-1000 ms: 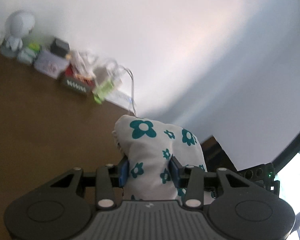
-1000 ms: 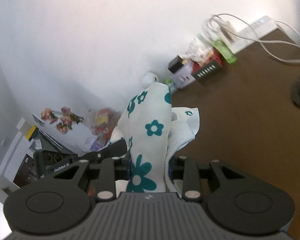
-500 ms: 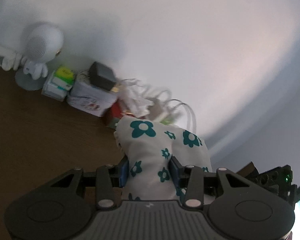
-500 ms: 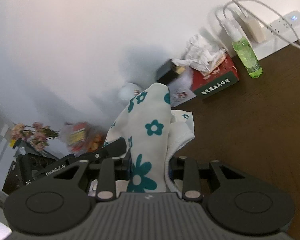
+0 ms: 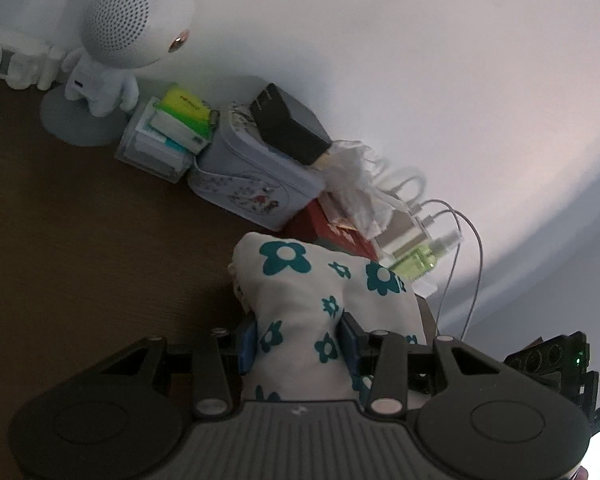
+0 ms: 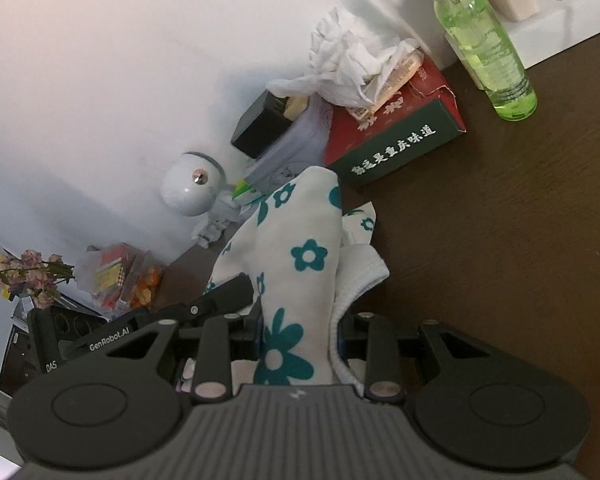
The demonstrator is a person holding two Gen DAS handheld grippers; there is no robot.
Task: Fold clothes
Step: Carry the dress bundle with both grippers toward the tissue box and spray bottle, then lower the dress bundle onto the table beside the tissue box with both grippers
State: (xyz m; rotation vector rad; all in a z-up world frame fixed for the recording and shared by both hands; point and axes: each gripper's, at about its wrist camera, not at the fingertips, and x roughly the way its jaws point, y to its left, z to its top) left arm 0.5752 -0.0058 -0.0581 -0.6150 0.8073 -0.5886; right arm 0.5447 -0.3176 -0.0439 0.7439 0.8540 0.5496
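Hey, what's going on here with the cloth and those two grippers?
A person is folding a white floral cloth using two handheld grippers. The left gripper and the right gripper are each clamped on a bunched part of it, holding it above a brown table. Just beyond are a tissue box, a green bottle and a white robot figure along the wall. The fold is not yet laid down.

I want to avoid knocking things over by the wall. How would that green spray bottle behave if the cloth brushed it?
The green spray bottle is tall, narrow and upright, so it would probably tip. It looks like clear plastic, likely light. Once down, its round body could roll on the table.
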